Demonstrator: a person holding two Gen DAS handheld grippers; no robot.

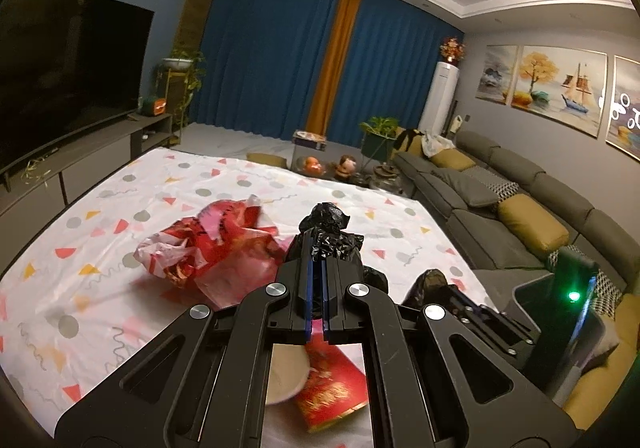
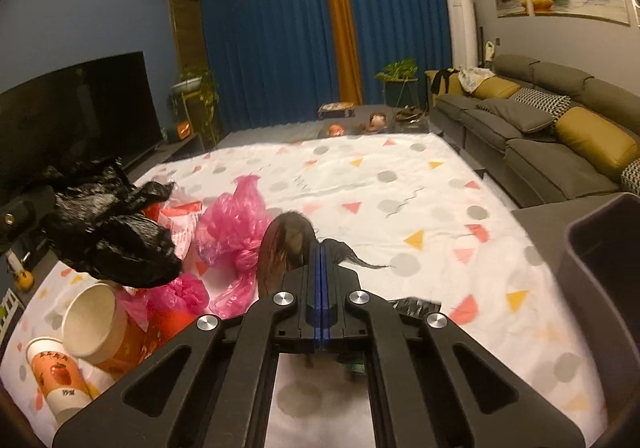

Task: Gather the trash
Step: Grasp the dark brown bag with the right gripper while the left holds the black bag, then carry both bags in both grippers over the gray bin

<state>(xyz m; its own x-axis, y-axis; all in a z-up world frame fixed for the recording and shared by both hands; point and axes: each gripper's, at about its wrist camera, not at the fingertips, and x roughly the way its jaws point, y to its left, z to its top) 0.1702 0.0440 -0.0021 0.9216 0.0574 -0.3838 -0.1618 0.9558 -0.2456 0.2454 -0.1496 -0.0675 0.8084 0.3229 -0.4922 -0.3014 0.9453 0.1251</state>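
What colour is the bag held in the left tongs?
Black bag; the left wrist view shows it best.

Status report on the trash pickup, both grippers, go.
Left gripper shut on black trash bag, lifted over the sheet. Right gripper shut on brown translucent bag. Pink bag, paper cups uncollected. Grey bin at right, path open.

left gripper: jaws closed on a crumpled black plastic bag, which bunches up past the fingertips
red-and-white plastic bag: crumpled on the patterned sheet, just left of the gripper
red packet: flat beneath the gripper, beside a paper cup
right gripper: low right, near a dark bin
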